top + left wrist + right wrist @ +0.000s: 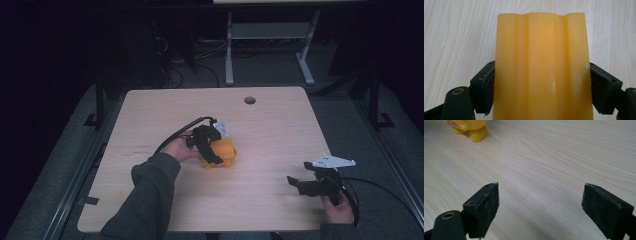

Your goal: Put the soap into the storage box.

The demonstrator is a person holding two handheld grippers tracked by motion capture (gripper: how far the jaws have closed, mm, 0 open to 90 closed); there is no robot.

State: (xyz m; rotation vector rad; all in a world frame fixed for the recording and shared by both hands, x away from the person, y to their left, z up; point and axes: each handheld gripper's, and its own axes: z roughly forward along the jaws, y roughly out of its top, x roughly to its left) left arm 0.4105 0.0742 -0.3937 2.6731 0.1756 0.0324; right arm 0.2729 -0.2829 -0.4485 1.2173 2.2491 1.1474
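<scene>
A yellow-orange ridged object (222, 154) rests on the wooden table (270, 130), a little left of its middle. My left gripper (209, 146) reaches over it from the left and is shut on it. In the left gripper view the object (541, 62) stands between the two jaws, whose pads (487, 82) press on both its sides; the left gripper (542, 68) points down at the tabletop. My right gripper (299, 183) is held low near the table's front right, open and holding nothing. In its own view the right gripper (541, 187) faces bare wood, with a yellow rounded figure's feet (475, 131) at the top left.
A round cable hole (250, 100) sits near the table's far edge. Black cables trail from both grippers. Beyond the table stand a white desk frame (270, 35) and dark floor. Bare tabletop lies between the two grippers.
</scene>
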